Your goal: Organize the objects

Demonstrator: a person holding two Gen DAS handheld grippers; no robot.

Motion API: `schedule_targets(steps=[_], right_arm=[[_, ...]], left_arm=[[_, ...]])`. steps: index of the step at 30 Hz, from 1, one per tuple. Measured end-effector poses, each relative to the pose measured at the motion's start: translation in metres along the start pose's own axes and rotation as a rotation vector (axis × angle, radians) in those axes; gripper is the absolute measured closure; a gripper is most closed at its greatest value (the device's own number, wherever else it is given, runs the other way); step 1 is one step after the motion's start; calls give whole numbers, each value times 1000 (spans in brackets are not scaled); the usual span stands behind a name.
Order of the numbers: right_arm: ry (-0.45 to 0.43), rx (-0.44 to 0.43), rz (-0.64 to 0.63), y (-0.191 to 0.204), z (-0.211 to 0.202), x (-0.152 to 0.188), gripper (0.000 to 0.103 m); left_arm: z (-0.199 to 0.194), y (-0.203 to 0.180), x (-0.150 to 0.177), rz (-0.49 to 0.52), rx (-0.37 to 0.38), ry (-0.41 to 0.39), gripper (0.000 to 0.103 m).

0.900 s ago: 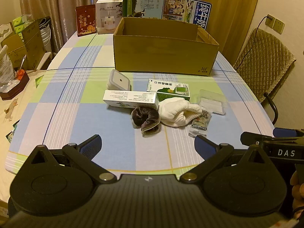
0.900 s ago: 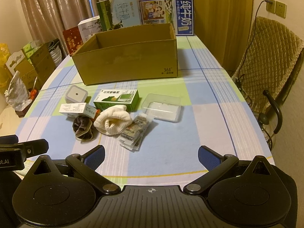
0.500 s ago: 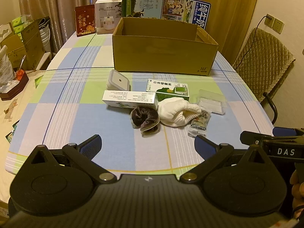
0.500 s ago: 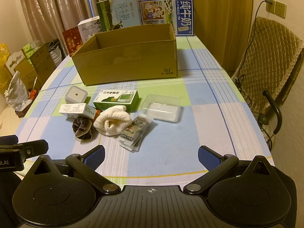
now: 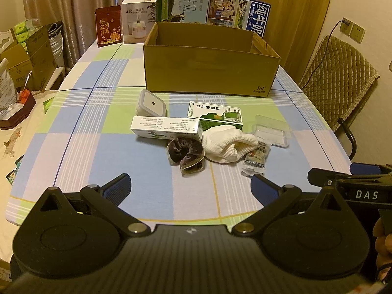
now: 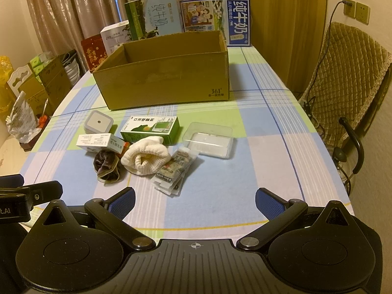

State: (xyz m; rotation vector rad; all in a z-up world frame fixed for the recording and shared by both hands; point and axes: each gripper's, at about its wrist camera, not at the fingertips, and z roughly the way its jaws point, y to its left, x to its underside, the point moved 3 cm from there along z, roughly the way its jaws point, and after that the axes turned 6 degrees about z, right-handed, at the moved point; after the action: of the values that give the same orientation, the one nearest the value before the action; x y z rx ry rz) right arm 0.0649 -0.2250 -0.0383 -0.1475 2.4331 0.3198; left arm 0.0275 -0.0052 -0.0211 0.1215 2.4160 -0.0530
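Two views cover one worktop (image 5: 73,147) spread with a cloth checked in blue, green and white.

From the left wrist, an open cardboard box (image 5: 208,71) stands on the far half, with milk cartons (image 5: 183,1) and other packages upright behind it before brown curtains (image 5: 61,0). A quilted chair (image 5: 343,78) stands at the right edge, a wall socket (image 5: 352,28) above it. Near the middle lies a cluster: a grey square container (image 5: 152,103), a long white box (image 5: 166,128), a green box (image 5: 215,115), a dark scrunchie (image 5: 186,152) touching a white knitted cloth (image 5: 227,144), a snack packet (image 5: 254,159) and a clear plastic tray (image 5: 272,131). The left gripper (image 5: 191,186) hovers over the near edge, jaws spread wide and holding nothing, well short of the cluster. The other tool pokes in at the right, a hand (image 5: 382,242) behind it.

From the right wrist, the same cardboard box (image 6: 166,80) sits beyond the cluster, with the green box (image 6: 152,128), knitted cloth (image 6: 147,159), scrunchie (image 6: 105,165), snack packets (image 6: 174,171) and clear tray (image 6: 210,139) in front of it. Stacked cartons (image 6: 46,80) crowd the floor at the left. The right gripper (image 6: 196,199) also hangs over the near edge, jaws wide apart, empty, touching nothing.
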Motion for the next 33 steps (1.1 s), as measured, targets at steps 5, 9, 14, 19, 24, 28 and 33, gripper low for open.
schedule_targets(steps=[5, 9, 14, 19, 24, 28, 33], right_arm=[[0, -1, 0, -1, -1, -1, 2], [2, -2, 1, -1, -1, -2, 2], [3, -1, 1, -1, -1, -2, 2], [8, -1, 4, -4, 3, 1, 2], [21, -16, -1, -4, 18, 3, 2], [17, -27, -10, -1, 32, 0, 2], [41, -56, -6, 3, 56, -4, 28]], left_arm=[[0, 0, 0, -1, -1, -1, 1], [0, 0, 0, -3, -1, 0, 1], [2, 0, 0, -3, -2, 4, 1], [10, 4, 2, -11, 8, 18, 1], [27, 14, -2, -2, -6, 29, 1], [45, 20, -10, 15, -7, 38, 1], [70, 26, -16, 25, 7, 67, 7]])
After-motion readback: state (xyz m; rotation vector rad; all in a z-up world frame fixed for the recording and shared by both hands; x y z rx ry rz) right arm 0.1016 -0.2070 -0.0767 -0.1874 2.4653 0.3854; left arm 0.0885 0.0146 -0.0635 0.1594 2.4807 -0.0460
